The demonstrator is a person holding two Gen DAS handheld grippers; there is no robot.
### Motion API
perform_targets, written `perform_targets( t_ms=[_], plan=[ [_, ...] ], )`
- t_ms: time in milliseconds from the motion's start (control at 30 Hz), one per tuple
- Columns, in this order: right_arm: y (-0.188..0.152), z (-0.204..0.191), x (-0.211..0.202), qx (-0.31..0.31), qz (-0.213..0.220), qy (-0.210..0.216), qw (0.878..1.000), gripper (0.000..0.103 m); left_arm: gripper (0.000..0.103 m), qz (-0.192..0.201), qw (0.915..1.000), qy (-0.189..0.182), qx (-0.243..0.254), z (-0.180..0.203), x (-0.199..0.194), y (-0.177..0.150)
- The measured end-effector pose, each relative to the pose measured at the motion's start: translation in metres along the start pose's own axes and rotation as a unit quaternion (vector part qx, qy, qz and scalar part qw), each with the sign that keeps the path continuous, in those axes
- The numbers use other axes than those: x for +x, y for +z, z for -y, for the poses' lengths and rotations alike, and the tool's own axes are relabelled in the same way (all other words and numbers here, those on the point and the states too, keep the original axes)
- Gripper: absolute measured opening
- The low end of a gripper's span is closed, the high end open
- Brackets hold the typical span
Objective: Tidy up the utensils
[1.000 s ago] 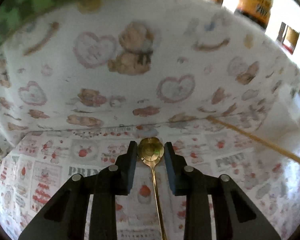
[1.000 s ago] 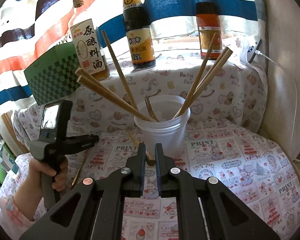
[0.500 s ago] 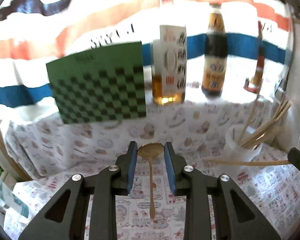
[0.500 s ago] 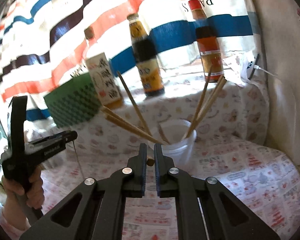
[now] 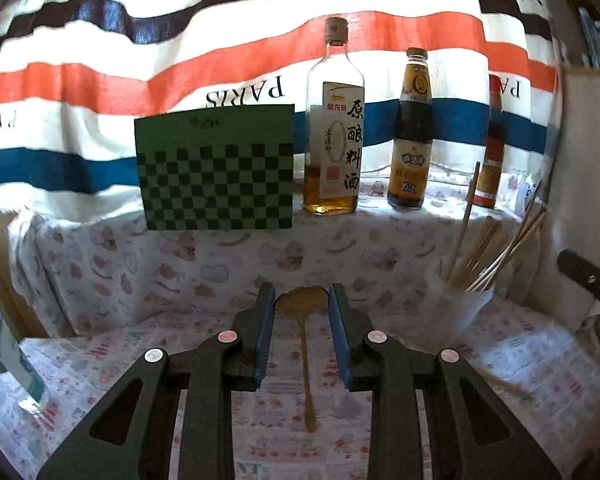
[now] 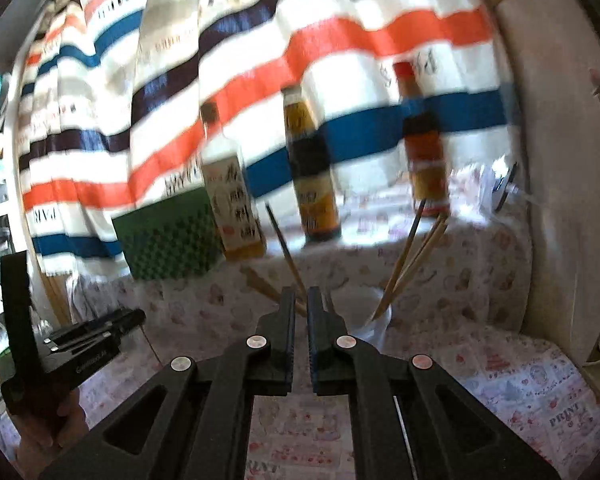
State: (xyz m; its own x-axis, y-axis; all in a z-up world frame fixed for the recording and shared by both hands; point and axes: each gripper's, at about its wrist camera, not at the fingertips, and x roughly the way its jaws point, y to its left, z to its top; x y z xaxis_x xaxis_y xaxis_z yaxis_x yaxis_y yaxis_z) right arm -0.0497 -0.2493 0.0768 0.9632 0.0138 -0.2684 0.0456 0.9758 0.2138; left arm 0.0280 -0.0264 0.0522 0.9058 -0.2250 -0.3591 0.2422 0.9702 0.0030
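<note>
A striped curtain (image 5: 260, 60) in orange, blue, black and white is hanging behind a ledge, sunlight is glowing through it, and a printed cloth (image 5: 120, 344) is covering the table.

"PARIS" (upside down) on striped curtain (image 5: 240, 92), "28%" on dark bottle (image 5: 410, 152), "PRINT" on tablecloth (image 6: 564, 416)

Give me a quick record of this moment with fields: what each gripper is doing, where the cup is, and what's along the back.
left gripper: shut on the bowl of a gold spoon, handle hanging down
right gripper: shut; whether it holds anything cannot be told
cup: white, on the patterned cloth, chopsticks standing in it
back ledge: green checkered box, three bottles
</note>
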Motion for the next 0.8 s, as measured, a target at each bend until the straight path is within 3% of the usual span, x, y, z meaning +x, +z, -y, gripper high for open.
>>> perform_targets(
  t_ms=[100,200,267,300,367,400,467,533,600,733,800],
  plan=[
    [-0.006,0.008,0.027,0.020,-0.070,-0.018,0.997,0.007,0.026,-0.005,0.9998,-0.016,-0.010,-0.001,-0.004,0.000],
    [-0.014,0.018,0.057,0.032,-0.151,0.005,0.988,0.007,0.026,-0.006,0.9995,-0.025,-0.016,-0.003,-0.005,-0.001],
    [-0.022,0.025,0.075,0.033,-0.187,-0.021,0.982,0.010,0.026,-0.005,0.9994,-0.033,-0.012,-0.003,-0.007,-0.002],
    [-0.026,0.029,0.083,0.029,-0.201,-0.035,0.979,0.013,0.026,-0.006,0.9993,-0.034,-0.012,-0.003,-0.007,-0.003],
    [-0.034,0.033,0.099,0.011,-0.227,-0.060,0.972,0.044,0.026,-0.013,0.9990,-0.038,-0.018,-0.004,-0.007,-0.002],
    [-0.039,0.036,0.108,0.003,-0.241,-0.076,0.968,0.049,0.025,-0.025,0.9986,-0.040,-0.022,-0.005,-0.004,-0.002],
    [-0.047,0.042,0.119,0.002,-0.256,-0.101,0.961,0.050,0.018,-0.066,0.9967,-0.033,-0.034,-0.009,0.009,-0.005],
    [-0.056,0.045,0.130,-0.007,-0.282,-0.102,0.954,0.050,0.016,-0.082,0.9931,-0.053,-0.064,-0.017,0.019,-0.011],
    [-0.064,0.046,0.137,-0.017,-0.305,-0.102,0.947,0.050,0.005,-0.097,0.9906,-0.055,-0.079,-0.023,0.027,-0.014],
    [-0.076,0.041,0.144,-0.043,-0.324,-0.121,0.937,0.049,0.002,-0.090,0.9910,-0.051,-0.085,-0.027,0.028,-0.015],
    [-0.080,0.040,0.146,-0.042,-0.330,-0.122,0.935,0.040,0.002,-0.085,0.9913,-0.052,-0.086,-0.027,0.026,-0.016]
  ],
)
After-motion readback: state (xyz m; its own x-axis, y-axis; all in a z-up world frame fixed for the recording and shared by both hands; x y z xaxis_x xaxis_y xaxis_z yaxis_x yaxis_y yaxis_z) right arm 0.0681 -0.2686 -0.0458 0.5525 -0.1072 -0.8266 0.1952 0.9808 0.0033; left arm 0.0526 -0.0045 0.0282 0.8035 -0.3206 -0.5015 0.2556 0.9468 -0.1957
